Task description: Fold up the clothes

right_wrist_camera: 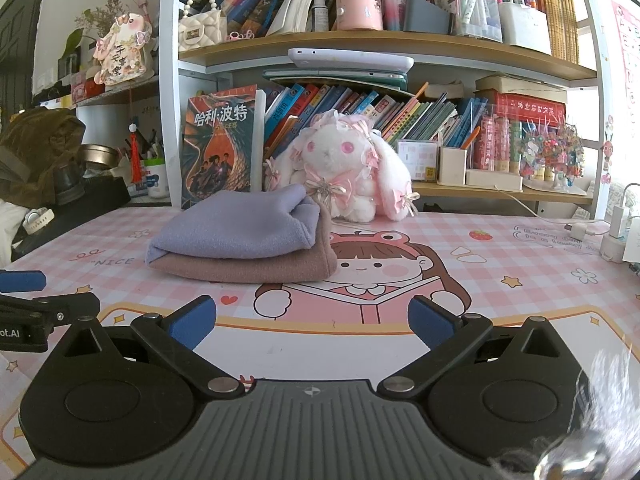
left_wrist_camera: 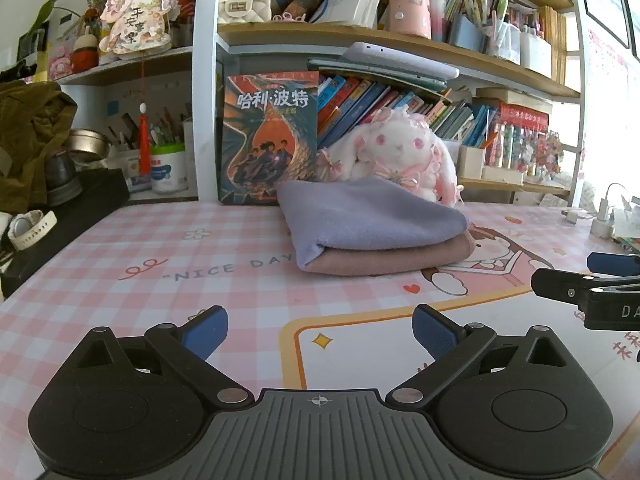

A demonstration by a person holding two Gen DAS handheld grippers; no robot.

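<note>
Place: a home study corner, likely a child's desk.
Desk: pink checked cartoon desk mat (right_wrist_camera: 500, 264) across the lower half of the frame.
Shelves: wooden bookshelf (right_wrist_camera: 400, 46) at upper centre, crammed with leaning children's books (right_wrist_camera: 360, 108) and pen holders (right_wrist_camera: 476, 12).
Toys: white plush rabbit (right_wrist_camera: 352, 168) at centre, beside a Harry Potter book (right_wrist_camera: 218, 148).
Left edge: rabbit-shaped hanging charm (right_wrist_camera: 120, 50).

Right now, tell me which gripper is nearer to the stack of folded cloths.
Roughly even; the left looks marginally nearer. The left gripper sits in front of the stack of folded cloths, slightly to its left. The right gripper sits in front, off to its right. Both are open, touching nothing.
</note>
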